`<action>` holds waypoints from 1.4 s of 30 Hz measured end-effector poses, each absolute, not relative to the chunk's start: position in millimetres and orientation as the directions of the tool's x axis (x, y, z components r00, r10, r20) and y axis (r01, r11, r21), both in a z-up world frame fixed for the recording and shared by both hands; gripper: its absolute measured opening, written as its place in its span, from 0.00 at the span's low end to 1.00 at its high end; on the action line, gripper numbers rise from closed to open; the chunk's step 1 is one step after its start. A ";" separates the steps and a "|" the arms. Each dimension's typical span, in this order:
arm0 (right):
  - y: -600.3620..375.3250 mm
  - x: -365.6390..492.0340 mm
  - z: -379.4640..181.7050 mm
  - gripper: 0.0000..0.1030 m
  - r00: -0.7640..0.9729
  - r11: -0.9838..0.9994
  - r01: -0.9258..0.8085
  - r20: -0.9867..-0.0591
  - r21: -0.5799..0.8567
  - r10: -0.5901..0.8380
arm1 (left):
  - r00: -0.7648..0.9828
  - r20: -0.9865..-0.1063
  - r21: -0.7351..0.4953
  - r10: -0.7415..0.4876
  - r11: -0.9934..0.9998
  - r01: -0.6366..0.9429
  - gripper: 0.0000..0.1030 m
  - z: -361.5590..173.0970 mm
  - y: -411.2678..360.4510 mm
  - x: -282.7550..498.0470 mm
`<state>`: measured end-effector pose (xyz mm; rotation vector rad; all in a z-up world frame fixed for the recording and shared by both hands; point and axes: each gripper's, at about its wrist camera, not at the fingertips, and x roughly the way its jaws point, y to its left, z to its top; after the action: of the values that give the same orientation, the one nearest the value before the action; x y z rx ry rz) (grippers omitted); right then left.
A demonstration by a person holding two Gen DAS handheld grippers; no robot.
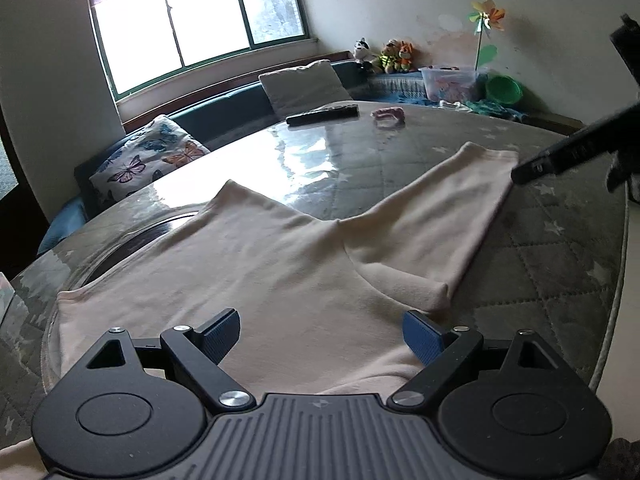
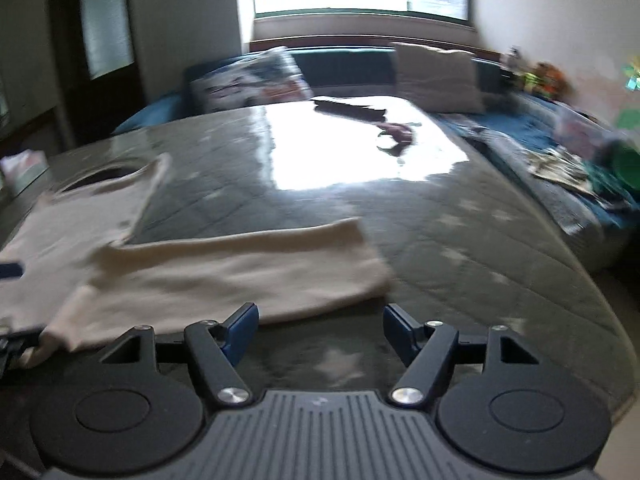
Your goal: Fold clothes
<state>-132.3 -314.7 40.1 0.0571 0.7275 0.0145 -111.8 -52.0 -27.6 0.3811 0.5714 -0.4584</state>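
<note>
- Cream knit garment (image 1: 256, 264), soft and matte, lies flat on the glossy round tabletop (image 1: 540, 248) over grey quilted star fabric.
- One long piece (image 2: 256, 268) extends sideways.
- My left hand-held gripper (image 1: 320, 334): fingers apart, over the garment's near edge.
- My right hand-held gripper (image 2: 318, 330): fingers apart, holding nothing, at the piece's end.
- Remote (image 1: 322, 115) at the far side; sofa cushions by the window.

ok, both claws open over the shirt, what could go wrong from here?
1. The table top looks glossy, so the cream shirt may slide instead of folding.
2. The right claw sits past the sleeve hem; closing there could grab nothing.
3. A swung sleeve might hit the remote.
</note>
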 end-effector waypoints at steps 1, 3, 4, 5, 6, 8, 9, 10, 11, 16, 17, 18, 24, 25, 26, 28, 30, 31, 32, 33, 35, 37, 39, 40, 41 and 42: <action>-318.9 -131.7 39.1 0.68 0.750 0.998 0.026 -0.662 0.057 0.019 | 0.747 -0.591 0.218 -0.305 0.831 0.512 0.88 -27.9 -53.2 -112.0; -324.6 -130.2 37.2 0.67 0.752 0.997 0.049 -0.659 0.058 0.002 | 0.746 -0.592 0.219 -0.306 0.829 0.514 0.88 -28.2 -54.7 -112.0; -326.5 -129.2 35.9 0.66 0.752 0.997 0.058 -0.659 0.058 -0.005 | 0.745 -0.592 0.220 -0.306 0.828 0.515 0.88 -28.4 -55.4 -112.2; -328.5 -128.1 34.3 0.64 0.752 0.996 0.067 -0.659 0.059 -0.011 | 0.745 -0.593 0.222 -0.307 0.827 0.517 0.88 -28.6 -56.1 -112.3; -331.0 -126.3 31.9 0.63 0.750 0.995 0.075 -0.661 0.065 -0.014 | 0.745 -0.593 0.223 -0.306 0.826 0.517 0.88 -28.8 -56.6 -112.6; -334.3 -124.1 28.6 0.60 0.748 0.993 0.091 -0.663 0.076 -0.018 | 0.745 -0.594 0.225 -0.305 0.826 0.517 0.88 -29.3 -57.2 -112.6; -335.3 -123.1 27.2 0.58 0.748 0.992 0.099 -0.664 0.081 -0.021 | 0.745 -0.594 0.226 -0.304 0.826 0.517 0.88 -29.4 -57.2 -112.5; -335.0 -121.5 26.1 0.56 0.749 0.991 0.109 -0.662 0.083 -0.027 | 0.745 -0.595 0.227 -0.303 0.825 0.517 0.88 -29.3 -57.3 -112.6; -335.3 -120.7 25.7 0.56 0.751 0.990 0.115 -0.660 0.084 -0.031 | 0.745 -0.595 0.229 -0.302 0.825 0.517 0.88 -29.1 -57.5 -112.8; -333.2 -112.5 25.1 0.38 0.757 0.988 0.113 -0.653 0.102 -0.019 | 0.746 -0.595 0.235 -0.298 0.823 0.517 0.88 -29.1 -58.3 -112.8; -331.6 -110.6 24.9 0.30 0.758 0.989 0.110 -0.652 0.095 -0.022 | 0.746 -0.595 0.236 -0.298 0.823 0.517 0.88 -29.1 -58.4 -113.0; -330.6 -108.7 25.1 0.25 0.758 0.990 0.106 -0.652 0.092 -0.021 | 0.746 -0.595 0.238 -0.297 0.822 0.517 0.88 -29.1 -58.7 -113.1; -326.3 -93.0 41.5 0.08 0.785 0.996 0.077 -0.619 0.046 -0.032 | 0.747 -0.595 0.250 -0.295 0.816 0.521 0.89 -29.1 -60.4 -113.4; -325.0 -89.8 46.7 0.08 0.795 0.997 0.069 -0.606 0.034 -0.034 | 0.747 -0.595 0.251 -0.295 0.815 0.521 0.89 -29.2 -60.6 -113.4; -323.7 -86.4 51.8 0.08 0.806 0.998 0.062 -0.591 0.023 -0.036 | 0.747 -0.596 0.252 -0.294 0.815 0.522 0.89 -29.3 -60.7 -113.3; -320.9 -79.0 59.1 0.08 0.821 0.999 0.047 -0.570 0.003 -0.037 | 0.747 -0.596 0.253 -0.294 0.814 0.522 0.89 -29.5 -60.9 -112.9; -318.3 -70.4 59.4 0.08 0.816 0.999 0.039 -0.577 0.002 -0.031 | 0.748 -0.595 0.255 -0.294 0.814 0.523 0.89 -29.5 -61.3 -112.7; -317.2 -67.0 56.6 0.08 0.820 0.999 0.036 -0.572 -0.004 -0.031 | 0.748 -0.595 0.255 -0.294 0.813 0.523 0.89 -29.5 -61.4 -112.6; -316.5 -64.5 51.2 0.08 0.811 0.999 0.037 -0.584 0.000 -0.030 | 0.747 -0.596 0.255 -0.294 0.813 0.523 0.89 -29.4 -61.6 -112.5; -315.8 -62.0 45.8 0.08 0.803 0.999 0.038 -0.595 0.004 -0.028 | 0.747 -0.596 0.256 -0.294 0.813 0.524 0.89 -29.2 -61.7 -112.2; -316.3 -58.0 35.0 0.08 0.785 0.999 0.045 -0.619 0.017 -0.025 | 0.746 -0.598 0.256 -0.295 0.811 0.526 0.89 -28.9 -61.8 -111.5; -319.6 -57.1 27.1 0.08 0.770 0.997 0.060 -0.638 0.042 -0.020 | 0.746 -0.598 0.258 -0.295 0.810 0.527 0.89 -28.4 -61.8 -111.0; -324.9 -58.7 26.9 0.08 0.767 0.995 0.072 -0.641 0.074 -0.008 | 0.749 -0.594 0.258 -0.294 0.812 0.524 0.89 -26.6 -61.6 -110.6; -326.2 -59.7 29.5 0.08 0.771 0.994 0.074 -0.637 0.085 -0.003 | 0.752 -0.590 0.256 -0.294 0.815 0.520 0.89 -25.2 -61.3 -110.4; -327.1 -61.1 33.8 0.08 0.777 0.993 0.072 -0.630 0.092 0.002 | 0.755 -0.586 0.252 -0.295 0.819 0.516 0.89 -23.4 -60.6 -110.2; -327.3 -62.0 39.5 0.08 0.784 0.993 0.067 -0.620 0.097 0.007 | 0.758 -0.581 0.247 -0.297 0.823 0.512 0.89 -21.7 -59.9 -109.9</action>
<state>-62.0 -327.3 39.5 0.1158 0.6690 -0.0323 -109.9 -59.9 -21.7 0.4113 0.5539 -0.4541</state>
